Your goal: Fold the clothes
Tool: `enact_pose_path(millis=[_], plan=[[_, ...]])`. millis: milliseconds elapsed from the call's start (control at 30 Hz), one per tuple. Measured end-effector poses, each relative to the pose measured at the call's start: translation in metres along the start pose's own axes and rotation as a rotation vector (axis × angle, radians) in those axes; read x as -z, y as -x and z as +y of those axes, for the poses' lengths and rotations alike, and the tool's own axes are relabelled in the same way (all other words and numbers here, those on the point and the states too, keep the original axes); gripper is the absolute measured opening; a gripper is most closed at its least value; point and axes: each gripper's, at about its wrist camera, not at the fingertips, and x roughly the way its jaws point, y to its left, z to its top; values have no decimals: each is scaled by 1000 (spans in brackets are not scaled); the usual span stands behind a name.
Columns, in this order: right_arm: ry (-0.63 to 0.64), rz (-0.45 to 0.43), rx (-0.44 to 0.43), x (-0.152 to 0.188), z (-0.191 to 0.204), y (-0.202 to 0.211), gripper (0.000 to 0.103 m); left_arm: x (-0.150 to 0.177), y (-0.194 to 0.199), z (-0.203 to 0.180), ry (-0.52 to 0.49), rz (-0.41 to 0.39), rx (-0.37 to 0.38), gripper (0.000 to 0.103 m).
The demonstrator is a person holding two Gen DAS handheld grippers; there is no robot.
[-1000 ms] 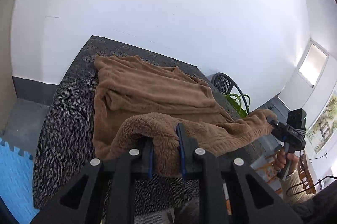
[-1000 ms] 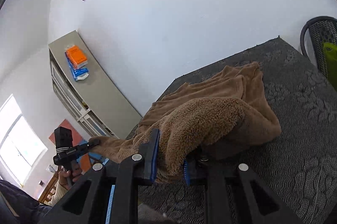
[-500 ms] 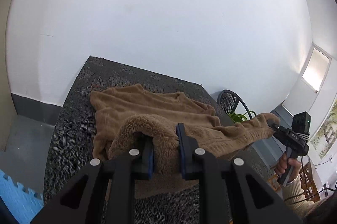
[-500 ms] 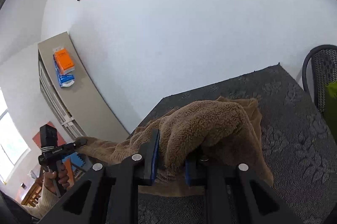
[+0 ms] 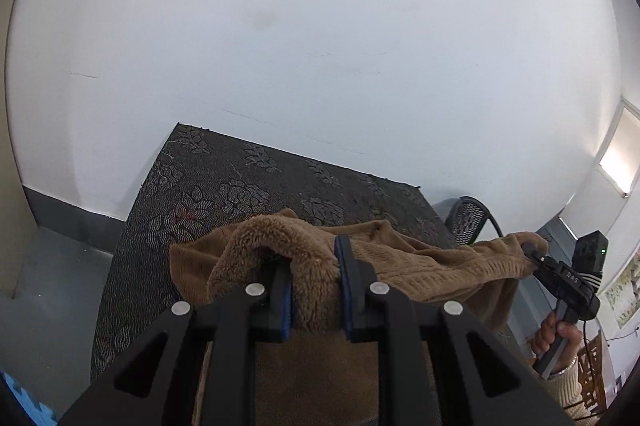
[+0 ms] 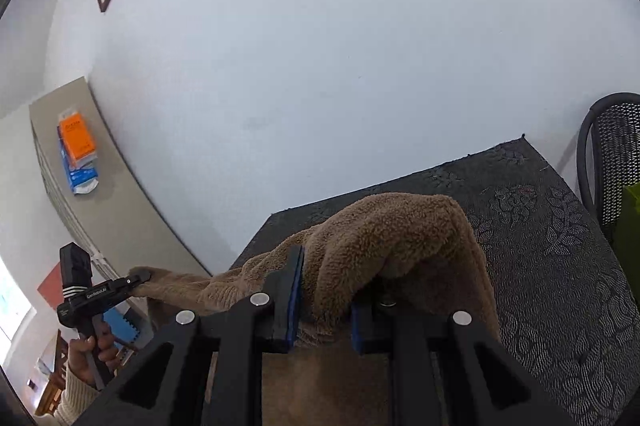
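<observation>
left wrist: left gripper clamped on fleece, lifted above table near its front edge; right gripper grips far end | right wrist: right gripper pinching fleece; left gripper holds other end past table's left edge

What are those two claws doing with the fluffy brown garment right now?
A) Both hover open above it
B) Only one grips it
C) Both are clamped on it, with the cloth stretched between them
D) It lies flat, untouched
C: the left claw and the right claw each pinch the brown garment, which spans between them above the dark patterned table.
</observation>
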Motion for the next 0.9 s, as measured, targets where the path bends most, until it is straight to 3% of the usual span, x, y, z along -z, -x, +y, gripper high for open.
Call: enact_pose_path(millis=[300, 633, 900], plan=[[-25, 30, 40, -9, -23, -53, 20, -14, -58, 25, 65, 36, -22, 21], [-25, 98, 120, -3, -47, -105, 20, -13, -125, 49, 94, 98, -100, 21], [-35, 167, 172, 4, -65, -151, 20, -8, -155, 68, 132, 130, -127, 21]])
